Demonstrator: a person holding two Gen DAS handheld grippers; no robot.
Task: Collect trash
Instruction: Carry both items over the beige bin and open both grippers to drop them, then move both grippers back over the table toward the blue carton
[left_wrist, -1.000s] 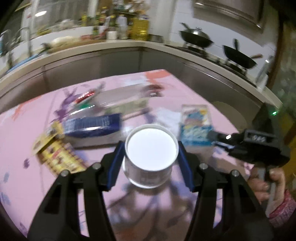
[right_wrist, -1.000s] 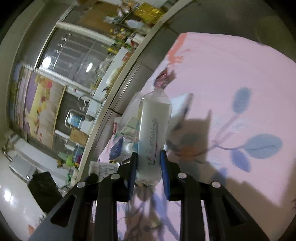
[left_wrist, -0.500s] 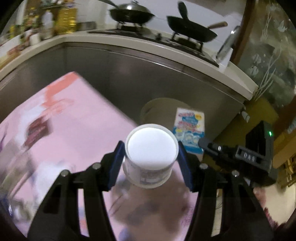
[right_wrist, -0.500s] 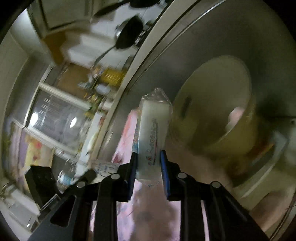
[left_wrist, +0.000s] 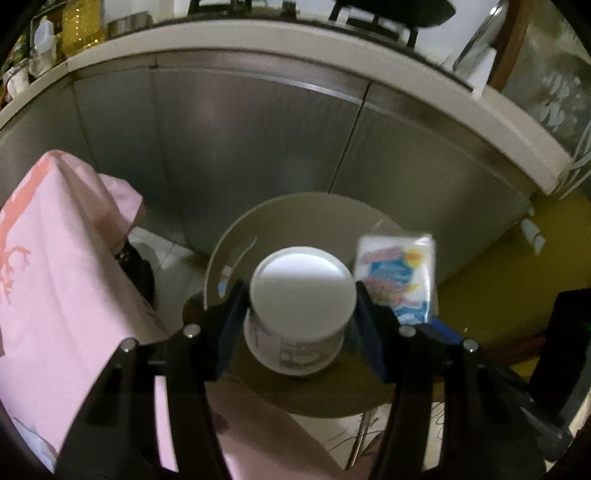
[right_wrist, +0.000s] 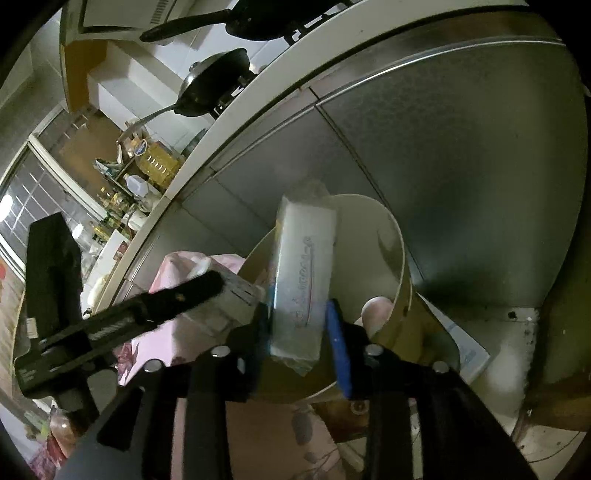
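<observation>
In the left wrist view, a pink tablecloth (left_wrist: 55, 266) fills the left side, its corner hanging in front of grey metal cabinet doors (left_wrist: 258, 155). Centre frame, the left gripper (left_wrist: 299, 314) has a white lidded tub (left_wrist: 301, 306) between its blue pads; the jaws are opening, with a sliver of gap at the right pad, and the tub hangs over the round cream trash bin (left_wrist: 236, 236) below. Right of centre, a blue-and-white printed packet (left_wrist: 397, 273) sits over the bin's right rim. In the right wrist view, the left gripper's black body (right_wrist: 110, 317) crosses the lower left. At centre, the right gripper (right_wrist: 299, 325) has the same packet (right_wrist: 303, 273) upright between its jaws, which are opening, a gap showing at the right pad. The bin's cream wall (right_wrist: 391, 251) curves behind it, right of centre.
</observation>
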